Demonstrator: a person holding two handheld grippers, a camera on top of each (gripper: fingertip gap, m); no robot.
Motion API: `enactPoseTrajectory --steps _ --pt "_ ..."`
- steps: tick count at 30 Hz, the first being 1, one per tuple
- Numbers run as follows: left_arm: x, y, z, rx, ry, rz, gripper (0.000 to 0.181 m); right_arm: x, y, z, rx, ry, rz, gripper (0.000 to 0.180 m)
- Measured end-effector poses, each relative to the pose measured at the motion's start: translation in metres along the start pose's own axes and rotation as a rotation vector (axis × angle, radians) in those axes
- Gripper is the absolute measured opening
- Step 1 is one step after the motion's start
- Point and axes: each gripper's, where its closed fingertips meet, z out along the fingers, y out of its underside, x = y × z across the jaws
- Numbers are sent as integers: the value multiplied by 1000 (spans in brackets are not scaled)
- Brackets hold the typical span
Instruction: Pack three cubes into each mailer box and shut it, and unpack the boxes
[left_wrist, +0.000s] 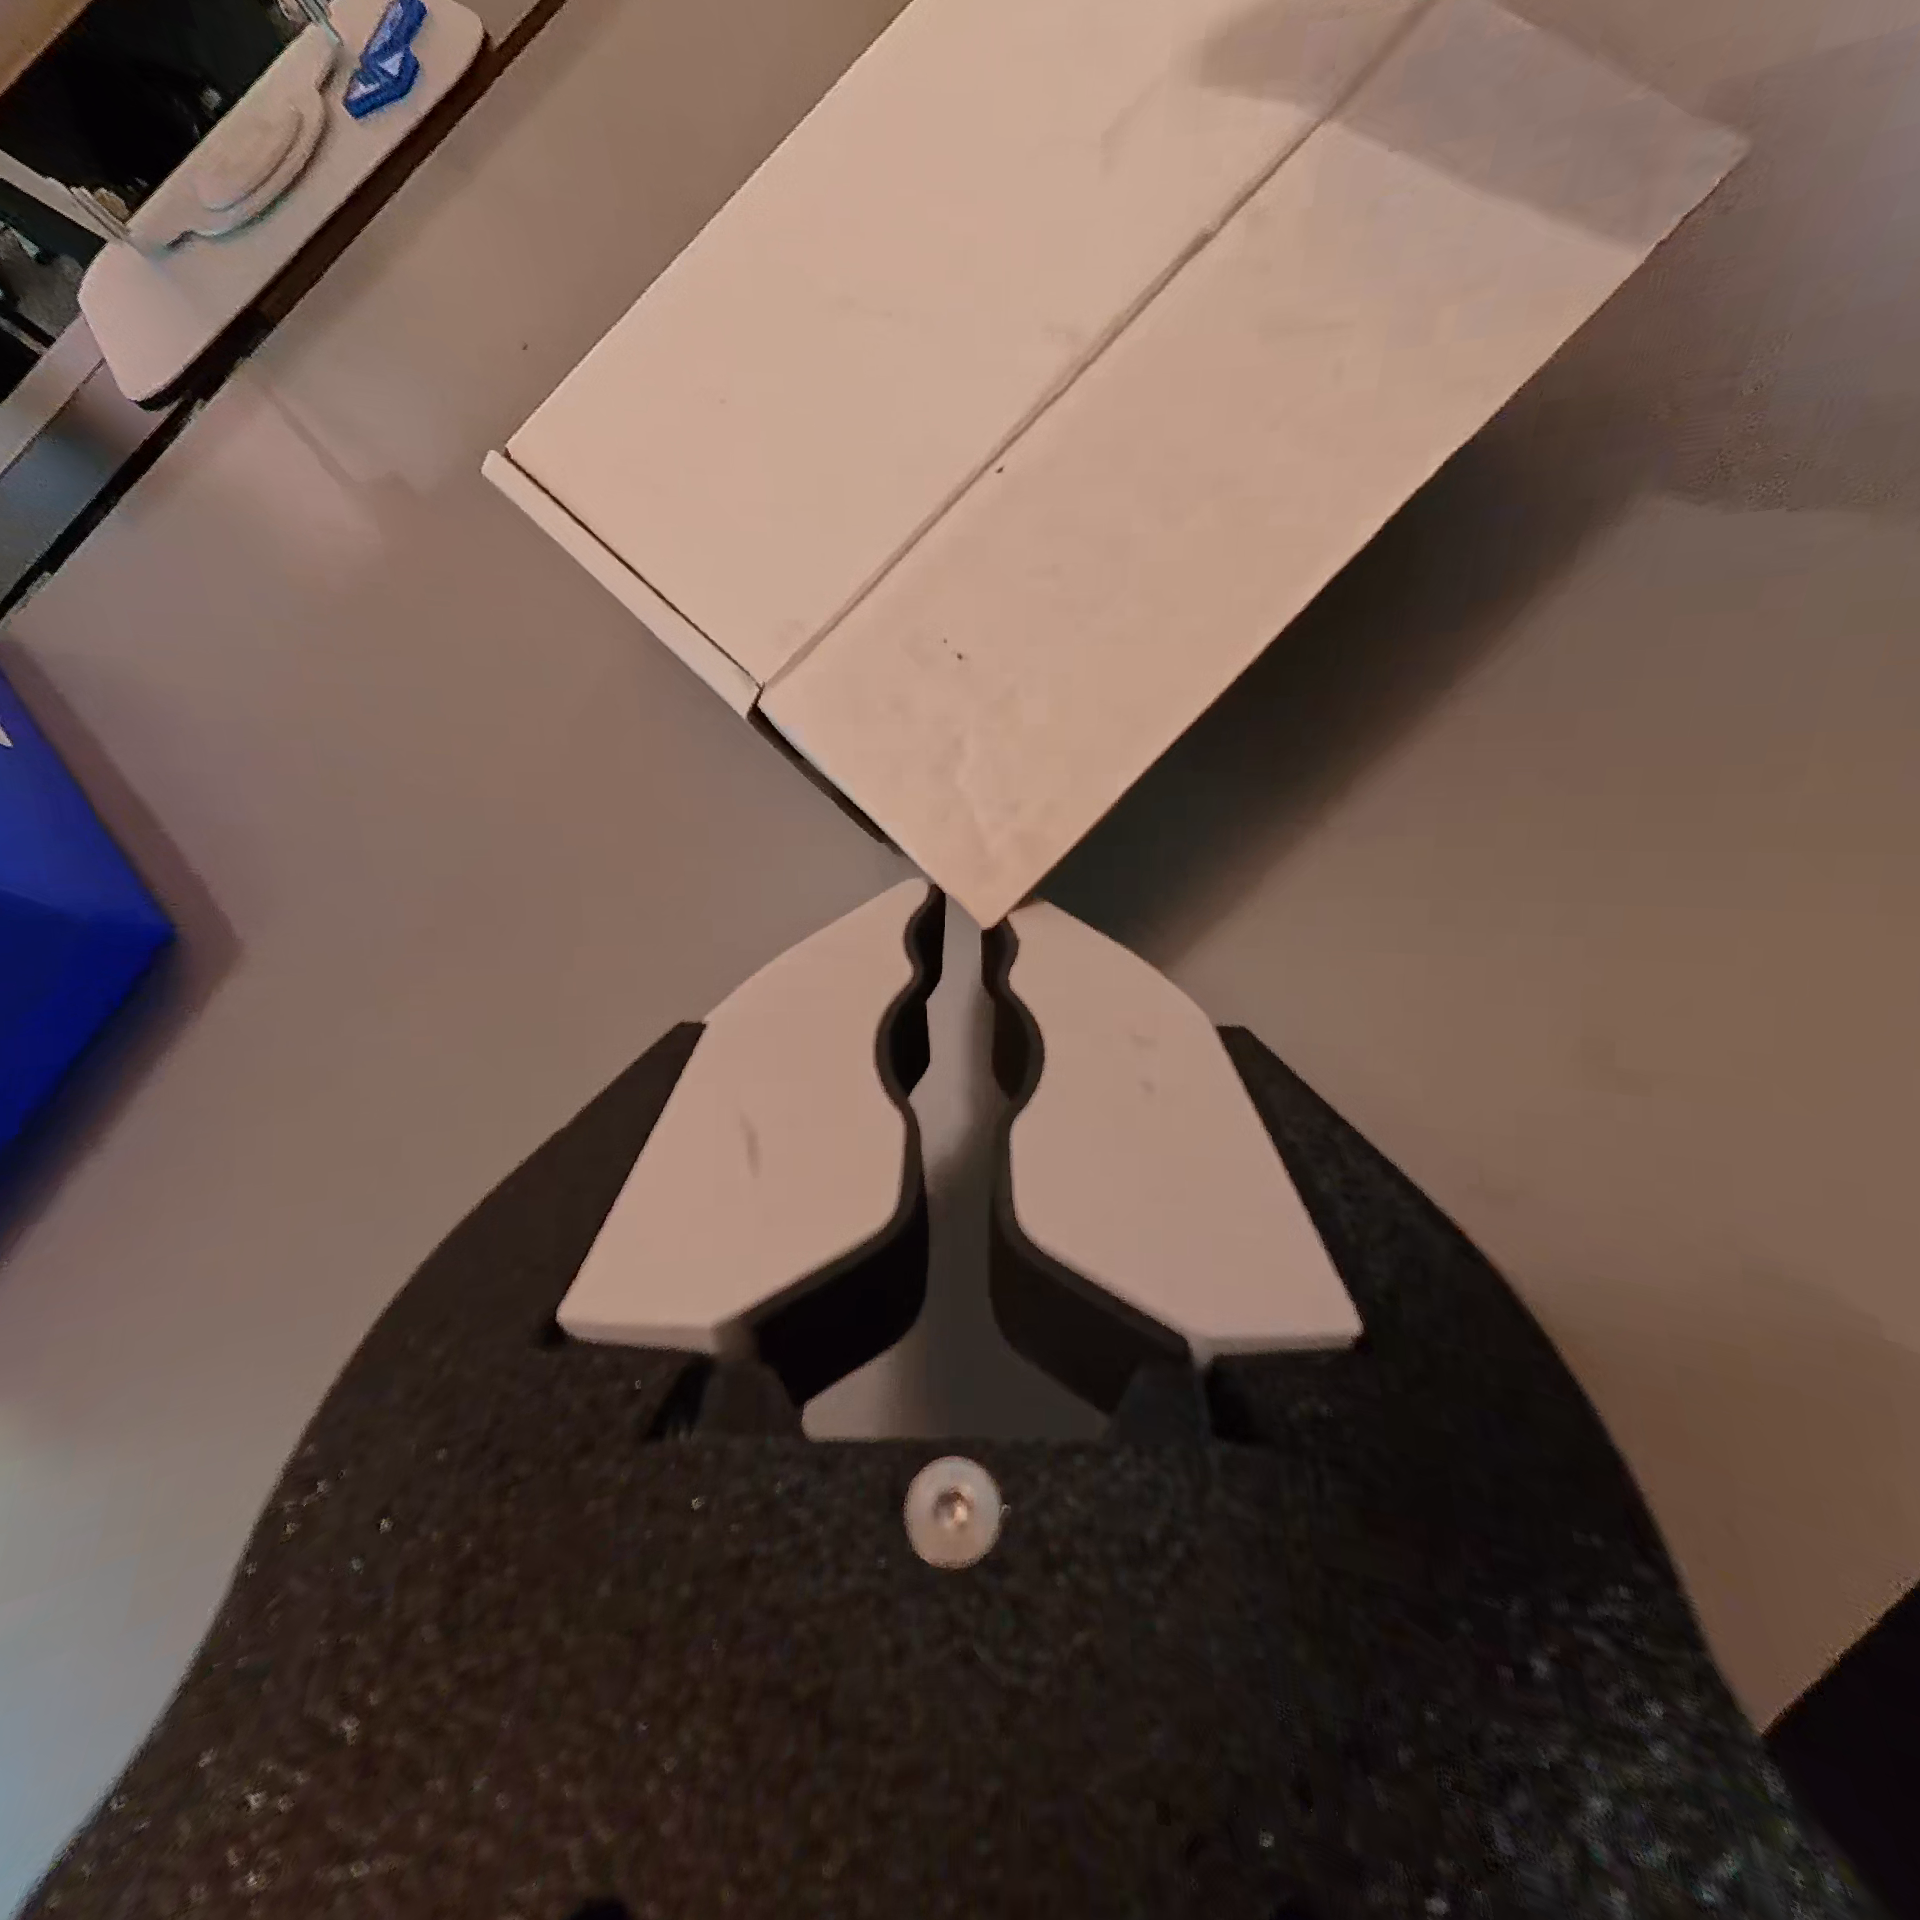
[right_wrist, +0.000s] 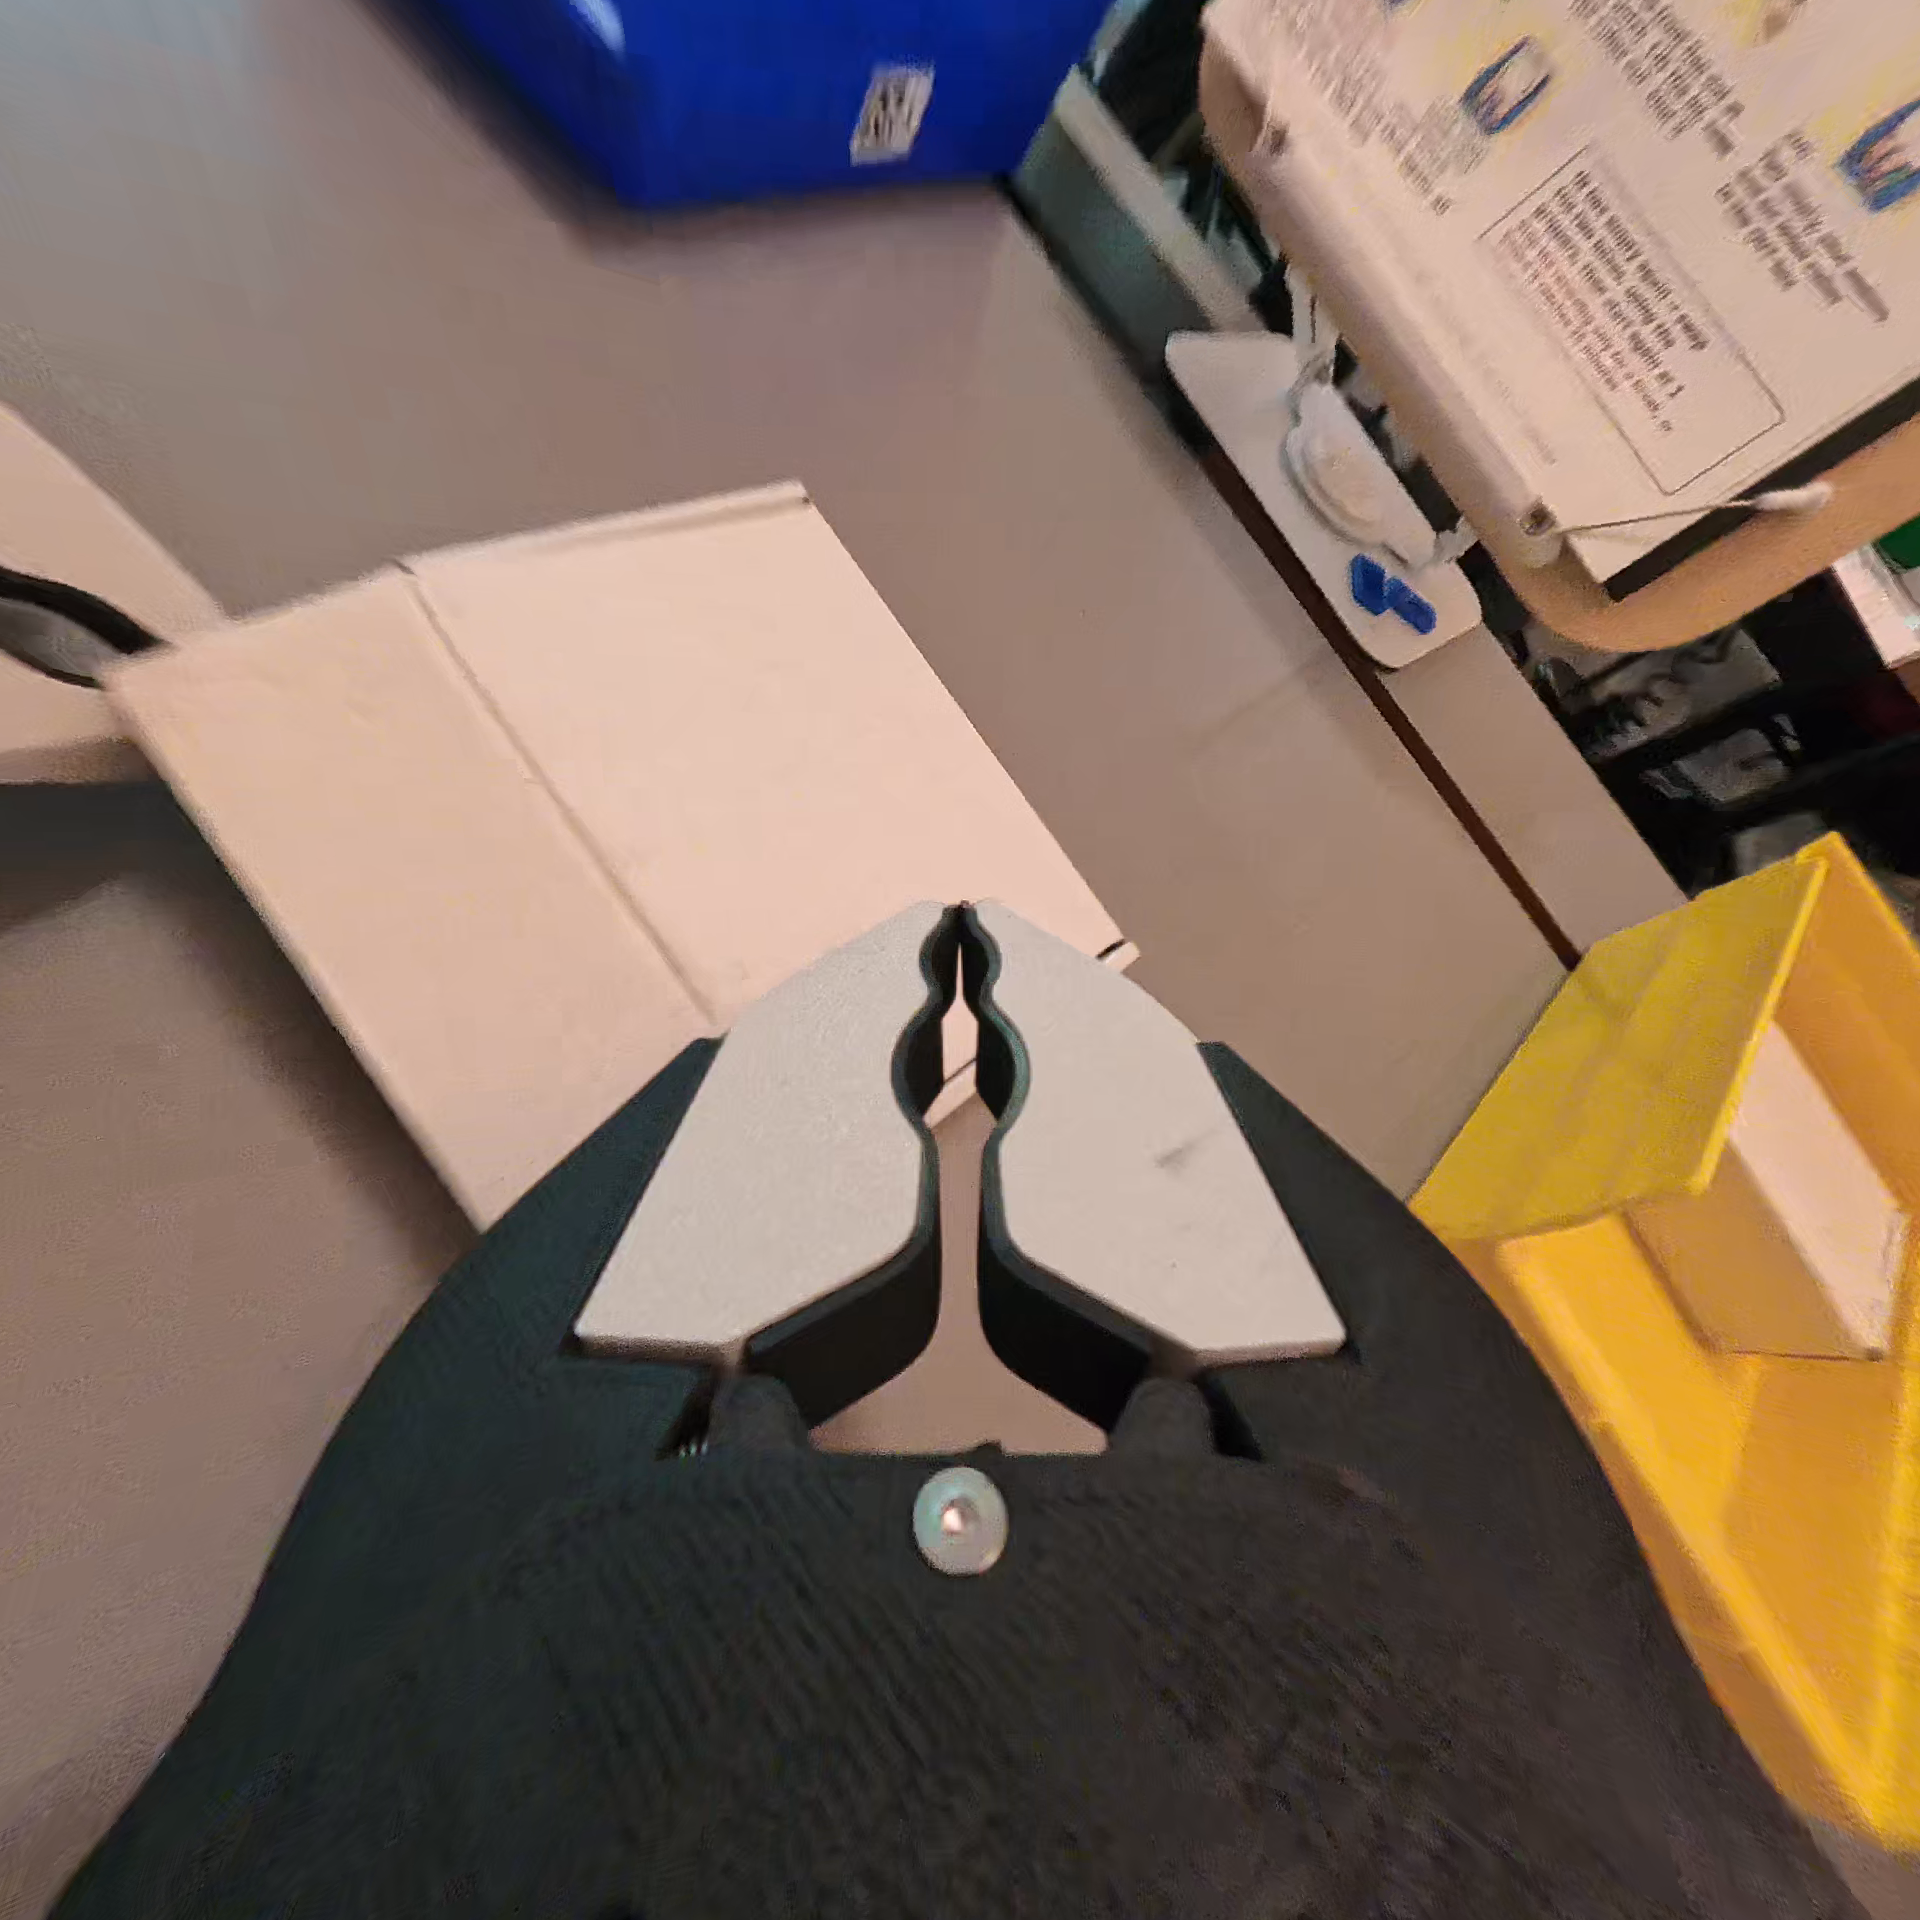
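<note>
The white mailer box (left_wrist: 1039, 447) fills the middle of the grey table (left_wrist: 312, 831). Bare tabletop lies open on its left and right. A blue bin (right_wrist: 790, 94) blocks the far side, a yellow bin (right_wrist: 1662, 1299) the near right.

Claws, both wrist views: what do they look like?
Identical pair. The left claw and right claw each have two pale grey flat fingers with wavy black inner pads, set in a coarse black textured body with one silver screw and washer at centre. No cables, markings or sleeves visible.
</note>
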Motion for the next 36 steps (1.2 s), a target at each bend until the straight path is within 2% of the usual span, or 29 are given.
enactPoseTrajectory --steps 4,11,16,21,25,30,33,36 --pt "-1 0 2 21 -30 41 6 -5 12 36 -154 -21 -139 0" --pt "-7 -1 5 -7 -228 220 8 -5 17 39 -247 2 -252 0" --pt "-8 -2 4 4 -253 248 9 -5 17 41 -265 -2 -262 0" --pt "-9 -2 5 18 -230 261 10 -5 18 40 -250 -36 -207 0" --pt "-11 -3 7 50 -203 361 10 -5 18 41 -258 -25 -216 0" --pt "-13 -3 7 62 -188 361 10 -4 18 41 -266 -18 -214 0" --pt "-5 0 3 70 -69 336 13 -4 17 41 -259 -17 -206 0" --pt "8 3 -7 89 128 247 29 -4 17 41 -253 -22 -207 0"
